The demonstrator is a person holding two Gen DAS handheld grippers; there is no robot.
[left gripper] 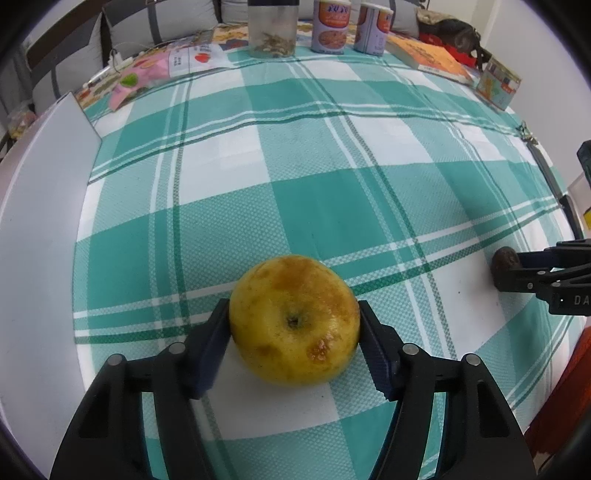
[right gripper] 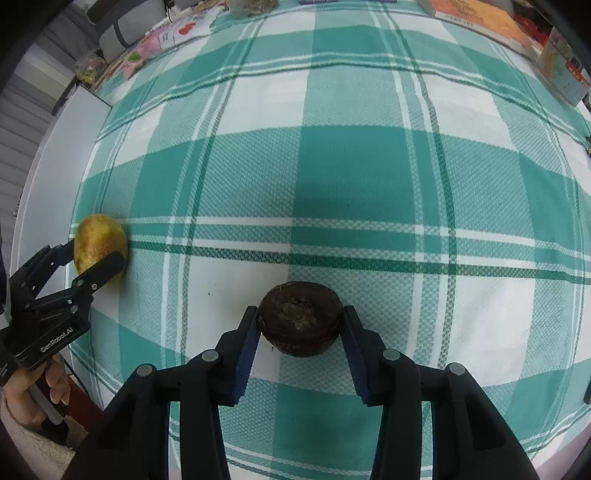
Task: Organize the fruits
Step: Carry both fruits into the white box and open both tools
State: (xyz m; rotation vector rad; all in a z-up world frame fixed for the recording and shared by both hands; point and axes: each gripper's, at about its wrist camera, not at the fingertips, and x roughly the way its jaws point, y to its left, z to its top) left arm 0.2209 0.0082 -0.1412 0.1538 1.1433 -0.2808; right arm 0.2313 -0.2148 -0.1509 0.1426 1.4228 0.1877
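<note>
A yellow apple with brown bruises (left gripper: pixel 294 320) sits between the pads of my left gripper (left gripper: pixel 293 325), which is shut on it, on the green checked tablecloth (left gripper: pixel 314 177). The apple also shows in the right wrist view (right gripper: pixel 98 248), far left, with the left gripper (right gripper: pixel 94 260) around it. A dark brown round fruit (right gripper: pixel 300 318) sits between the pads of my right gripper (right gripper: pixel 300 325), shut on it. In the left wrist view this dark fruit (left gripper: pixel 503 260) shows at the far right, at the tips of the right gripper (left gripper: pixel 511 271).
At the table's far edge stand a clear jar (left gripper: pixel 272 27), two printed cans (left gripper: pixel 330 26), an orange book (left gripper: pixel 430 57) and a small box (left gripper: pixel 498 83). Snack packets (left gripper: pixel 177 62) lie at the back left. A white board (left gripper: pixel 40 177) borders the left side.
</note>
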